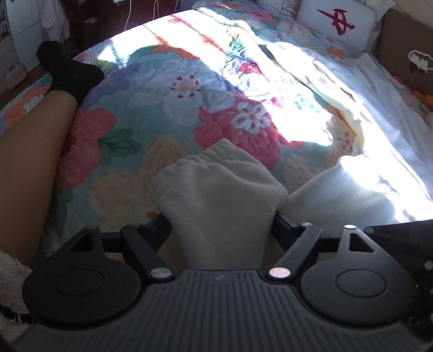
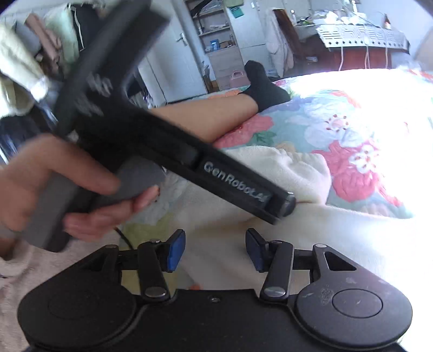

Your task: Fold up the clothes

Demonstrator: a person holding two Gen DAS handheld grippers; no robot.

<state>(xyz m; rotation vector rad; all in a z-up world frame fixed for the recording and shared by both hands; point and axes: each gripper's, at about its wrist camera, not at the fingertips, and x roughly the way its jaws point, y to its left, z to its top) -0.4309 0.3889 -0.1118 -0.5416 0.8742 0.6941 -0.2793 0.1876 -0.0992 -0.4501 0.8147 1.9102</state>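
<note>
Left wrist view, left tongs (image 1: 220, 216): closed on a bunched fold of the cream fleece garment (image 1: 220, 189); the fabric fills the gap between the fingers and hides the pads.
Left wrist view, garment position: it rises from the tongs toward 12 o'clock and spreads to 3 o'clock over the floral quilt (image 1: 162, 89) on the bed.
Left wrist view, surroundings: bare leg (image 1: 32, 151) with black sock (image 1: 70, 70) at 9 to 10 o'clock; white pillow (image 1: 335, 23) with a red mark at 1 o'clock; strong sunlight washes out the right side.
Right wrist view, right tongs (image 2: 215, 250): open, blue pads apart, nothing between them; they stand over the cream fleece (image 2: 284, 173) lying on the bed.
Right wrist view, left device: the person's hand (image 2: 59, 189) holds the handle at 9 o'clock; its black body crosses from 10 o'clock toward centre, motion-blurred.
Handling estimate: the fleece looks soft, light, limp and thick; it should bunch, not slip. Take hold at a hem or corner, pinching a single layer.
View difference: only the left view shows the grip on the cloth; only the right view shows the empty tongs, the holding hand, and the door and shelves at 12 o'clock.
</note>
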